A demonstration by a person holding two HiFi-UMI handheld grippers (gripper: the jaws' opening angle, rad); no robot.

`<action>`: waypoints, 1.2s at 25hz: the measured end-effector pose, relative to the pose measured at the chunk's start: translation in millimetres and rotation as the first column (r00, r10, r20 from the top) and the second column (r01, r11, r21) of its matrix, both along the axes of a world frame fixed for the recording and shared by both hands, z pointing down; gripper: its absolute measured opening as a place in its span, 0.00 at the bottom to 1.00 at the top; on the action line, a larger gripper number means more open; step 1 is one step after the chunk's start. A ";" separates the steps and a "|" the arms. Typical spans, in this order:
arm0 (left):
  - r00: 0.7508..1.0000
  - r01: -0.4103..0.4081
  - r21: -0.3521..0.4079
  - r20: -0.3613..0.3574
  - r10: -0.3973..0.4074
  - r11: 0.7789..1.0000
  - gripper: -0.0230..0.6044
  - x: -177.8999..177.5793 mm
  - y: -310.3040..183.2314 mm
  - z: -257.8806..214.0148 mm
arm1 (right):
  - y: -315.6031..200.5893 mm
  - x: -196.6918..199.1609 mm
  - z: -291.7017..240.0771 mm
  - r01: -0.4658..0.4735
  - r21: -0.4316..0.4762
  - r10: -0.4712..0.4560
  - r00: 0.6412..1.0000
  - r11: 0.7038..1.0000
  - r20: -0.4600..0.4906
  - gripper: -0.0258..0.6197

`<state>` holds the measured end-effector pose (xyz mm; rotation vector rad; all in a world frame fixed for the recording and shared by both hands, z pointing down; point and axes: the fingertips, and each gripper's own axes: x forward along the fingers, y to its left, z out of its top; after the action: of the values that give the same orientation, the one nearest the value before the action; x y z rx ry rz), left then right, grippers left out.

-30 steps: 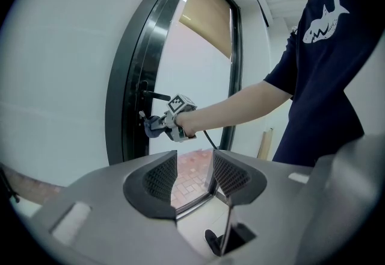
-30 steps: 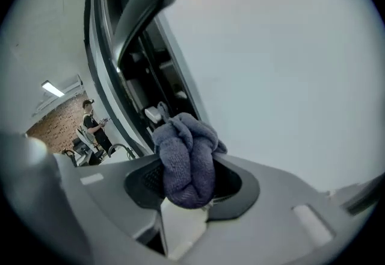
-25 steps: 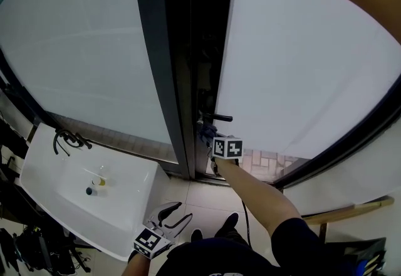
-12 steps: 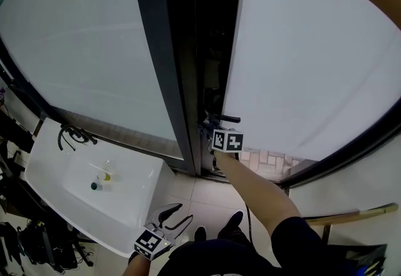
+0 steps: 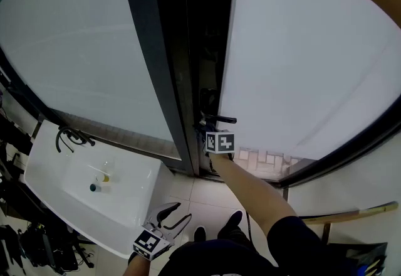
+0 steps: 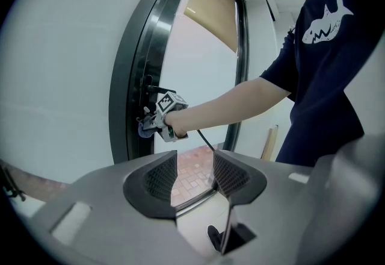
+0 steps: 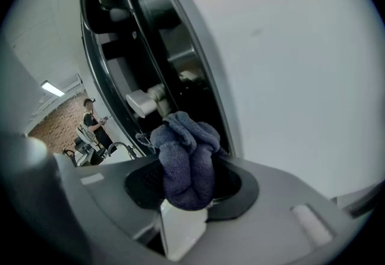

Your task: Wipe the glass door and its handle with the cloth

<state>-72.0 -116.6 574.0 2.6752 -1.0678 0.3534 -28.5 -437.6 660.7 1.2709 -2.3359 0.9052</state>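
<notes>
Right gripper (image 7: 191,180) is clamped shut on a bunched blue-grey cloth (image 7: 185,158), which bulges up and out from between its jaws. From where I stand, the frosted glass door (image 5: 301,61) fills most of the scene. It stands ajar from a tall dark frame (image 5: 156,61), and a white washbasin (image 5: 44,159) with a black tap (image 5: 69,138) sits low to the left. The person's right arm (image 5: 250,190) is bare below a short sleeve. It stretches forward almost straight from the shoulder to the door's edge, holding that gripper up at the height of the black handle (image 5: 220,119). The other arm hangs down by the body, so the left gripper (image 5: 172,215) sits low beside the basin. Its jaws are apart, with only floor tiles showing through the gap. The person's dark shirt (image 6: 325,59) has a white shark printed on the chest, and the marker cube (image 5: 220,142) on the raised gripper shows black-and-white square patterns. The cloth sticks out past the jaw tips toward the door's dark edge, just under the handle. It is very close to the handle, though I cannot tell whether they touch.
</notes>
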 end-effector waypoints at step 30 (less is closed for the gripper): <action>0.969 -0.223 0.118 -0.077 0.233 0.968 0.33 24.9 7.8 -41.5 | 234.4 82.9 -170.6 0.073 0.356 -0.189 0.935 0.932 0.301 0.27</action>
<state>-47.1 -108.8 532.5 2.8887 -0.7754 0.2175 54.4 -203.2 490.1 1.1286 -2.9090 0.7386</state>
